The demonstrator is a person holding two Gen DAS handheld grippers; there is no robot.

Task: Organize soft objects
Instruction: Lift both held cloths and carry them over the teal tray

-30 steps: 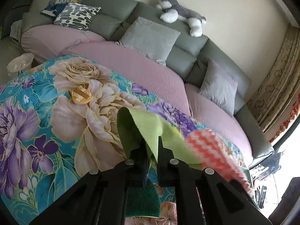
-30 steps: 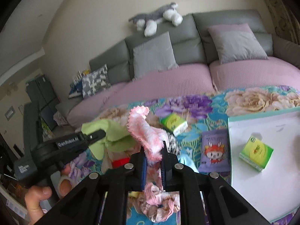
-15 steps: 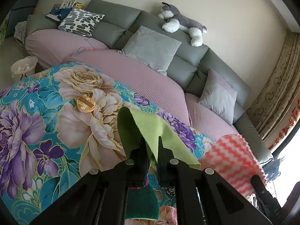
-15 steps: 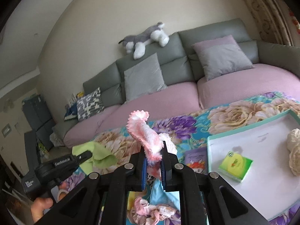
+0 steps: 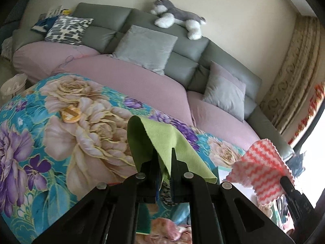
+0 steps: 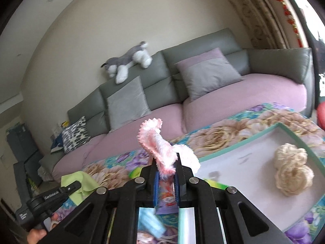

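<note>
Living room stuff first: grey sofa with pink seat covers along the far wall, a plush husky lying on its backrest, and up close a counter under a loud flowered cloth.

Progress-wise I'd call it early-to-middle. The white tray with the teal rim sat on the right side of the counter and already had two cream crocheted flowers in it, touching each other, plus something green at the near left corner that I couldn't make out behind the claw. So a few things looked sorted.

Both hands were loaded. The left claw was clamped shut on a lime green cloth, which folded up over the fingers and draped off to the right, held above the counter. The right claw was pinched tight on a pink and white frilly cloth, its top curling up in the air, near the tray's left edge. From the left view that same cloth showed red-and-white wavy stripes.

Still left, as far as I could tell: neither cloth was down yet, and a clutter of bits was still lying on the near counter under the claws, including a purple packet, something pink and something dark green. An orange round thing sat alone, well apart on the far left.
</note>
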